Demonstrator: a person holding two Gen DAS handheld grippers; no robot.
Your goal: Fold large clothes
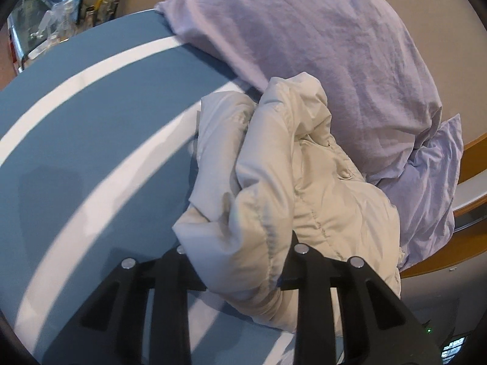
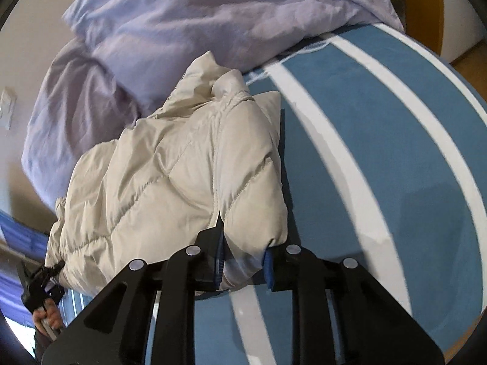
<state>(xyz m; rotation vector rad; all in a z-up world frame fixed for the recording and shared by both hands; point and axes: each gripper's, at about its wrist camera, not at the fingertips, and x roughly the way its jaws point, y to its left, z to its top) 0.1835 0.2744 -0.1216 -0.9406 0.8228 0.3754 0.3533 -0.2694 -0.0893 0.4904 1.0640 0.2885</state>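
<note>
Cream puffer jacket [image 2: 170, 164] on striped bedspread [image 2: 350, 140], pinched in left claw [image 1: 240, 261] and right claw [image 2: 243, 258].

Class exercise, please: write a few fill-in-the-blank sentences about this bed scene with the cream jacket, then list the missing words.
1. The puffy jacket is ____ in colour.
2. It lies on a bedspread that is blue with ____ stripes.
3. Behind the jacket lies a ____ pillow.
4. The right gripper and the left gripper each have their fingers closed on the ____.

Missing words: cream; white; lilac; jacket
</note>
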